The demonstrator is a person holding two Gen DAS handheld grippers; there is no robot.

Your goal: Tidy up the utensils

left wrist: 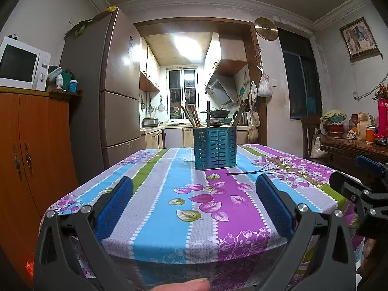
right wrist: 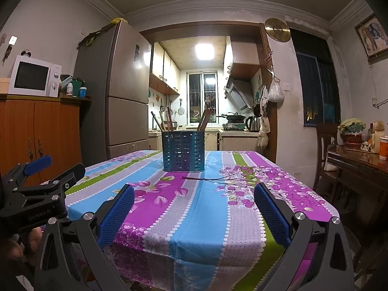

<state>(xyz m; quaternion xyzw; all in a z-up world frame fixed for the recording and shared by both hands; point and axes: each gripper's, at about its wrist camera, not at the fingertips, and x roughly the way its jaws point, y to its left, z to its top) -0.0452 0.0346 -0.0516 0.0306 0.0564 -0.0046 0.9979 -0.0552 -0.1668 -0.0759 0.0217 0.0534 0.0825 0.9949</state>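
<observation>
A blue slotted utensil holder point(left wrist: 215, 148) point(right wrist: 183, 150) stands upright near the far end of the table, with several wooden chopsticks point(left wrist: 194, 118) point(right wrist: 167, 120) sticking out of it. A thin dark chopstick point(left wrist: 249, 172) point(right wrist: 206, 179) lies flat on the cloth just in front of the holder. My left gripper point(left wrist: 194, 189) is open near the table's front edge, nothing between its blue pads. My right gripper point(right wrist: 194, 194) is open too, also empty and well short of the holder. Each gripper shows at the edge of the other's view.
The table point(left wrist: 155, 194) wears a striped floral cloth. A wooden cabinet point(left wrist: 36, 145) with a microwave point(left wrist: 21, 65) stands left, a fridge point(left wrist: 109, 84) behind it. A dark side table point(right wrist: 359, 165) with jars and a chair stands right. A fingertip point(left wrist: 186, 285) shows at the bottom.
</observation>
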